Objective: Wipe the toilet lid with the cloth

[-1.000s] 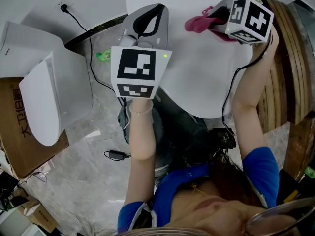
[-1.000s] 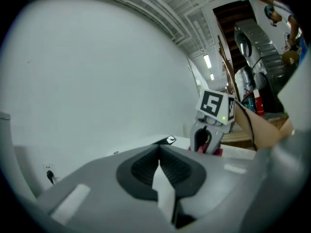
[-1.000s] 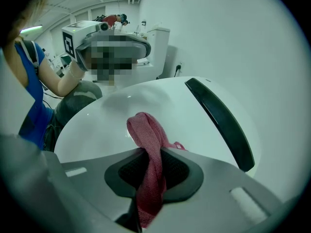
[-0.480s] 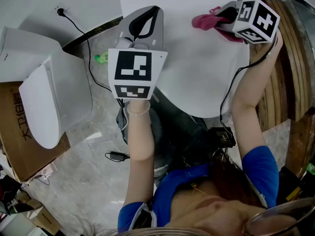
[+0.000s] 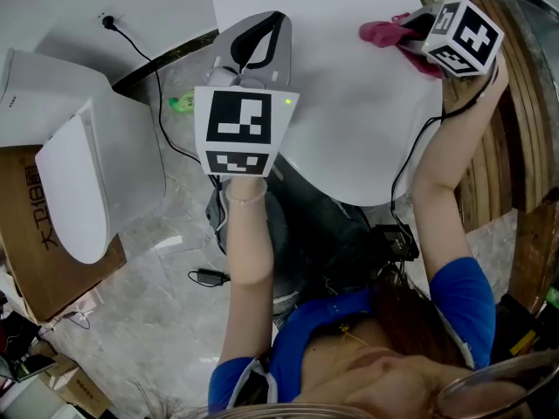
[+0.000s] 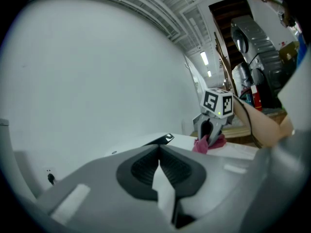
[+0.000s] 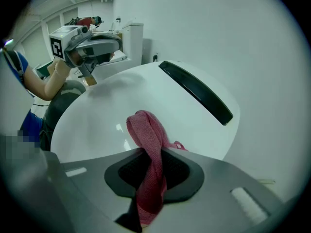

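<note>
My right gripper point(image 5: 412, 35) was clamped on the pink cloth point(image 5: 381, 31) at the toilet lid's point(image 5: 349, 112) 1 o'clock edge, my left gripper point(image 5: 259, 35) closed on nothing at 10 o'clock; wiping looked under way, with most of the lid left.

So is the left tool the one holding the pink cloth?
No, the pink cloth is clamped between the jaws of the right tool, while the left tool has no cloth in it.

The head view looks steeply down on the toilet lid point(image 5: 349, 120), left gripper point(image 5: 278, 21) and right gripper point(image 5: 410, 31). Each gripper view sits close behind its own jaws, facing across that shared lid toward the other gripper.
</note>
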Action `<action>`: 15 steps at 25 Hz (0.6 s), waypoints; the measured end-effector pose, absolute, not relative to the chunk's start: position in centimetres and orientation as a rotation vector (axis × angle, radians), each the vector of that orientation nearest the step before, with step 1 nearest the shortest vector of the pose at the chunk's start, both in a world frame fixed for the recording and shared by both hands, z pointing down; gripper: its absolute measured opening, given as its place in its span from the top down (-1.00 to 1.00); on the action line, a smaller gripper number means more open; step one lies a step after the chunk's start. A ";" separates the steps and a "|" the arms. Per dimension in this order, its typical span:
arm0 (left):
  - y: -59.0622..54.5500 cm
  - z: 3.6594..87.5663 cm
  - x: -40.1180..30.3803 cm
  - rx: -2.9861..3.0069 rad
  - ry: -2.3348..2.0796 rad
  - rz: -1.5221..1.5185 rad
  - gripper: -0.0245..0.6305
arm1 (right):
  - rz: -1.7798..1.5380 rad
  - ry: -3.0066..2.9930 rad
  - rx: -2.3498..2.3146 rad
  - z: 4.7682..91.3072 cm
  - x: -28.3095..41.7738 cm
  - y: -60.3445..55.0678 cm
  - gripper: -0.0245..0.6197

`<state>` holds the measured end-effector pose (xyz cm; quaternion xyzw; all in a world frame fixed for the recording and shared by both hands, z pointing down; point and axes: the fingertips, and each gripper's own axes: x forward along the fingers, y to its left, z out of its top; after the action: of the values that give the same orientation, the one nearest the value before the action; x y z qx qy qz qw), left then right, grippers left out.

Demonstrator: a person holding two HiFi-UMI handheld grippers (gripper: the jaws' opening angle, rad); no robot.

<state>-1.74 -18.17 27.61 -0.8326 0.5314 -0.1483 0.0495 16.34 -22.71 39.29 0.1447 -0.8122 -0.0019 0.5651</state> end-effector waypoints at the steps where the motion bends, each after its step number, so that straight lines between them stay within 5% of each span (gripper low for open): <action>1: -18.1 27.6 -1.8 -2.535 1.618 -0.452 0.92 | 0.002 -1.890 0.355 39.4 16.7 -22.8 0.69; 15: -17.9 27.7 -1.7 -2.522 1.615 -0.477 0.92 | 0.013 -1.743 0.450 39.9 20.3 -23.1 0.68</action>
<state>-1.65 -17.90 27.73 -0.8304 0.5318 -0.1572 0.0546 20.31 -23.09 39.89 0.1956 -0.7585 0.0055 0.6216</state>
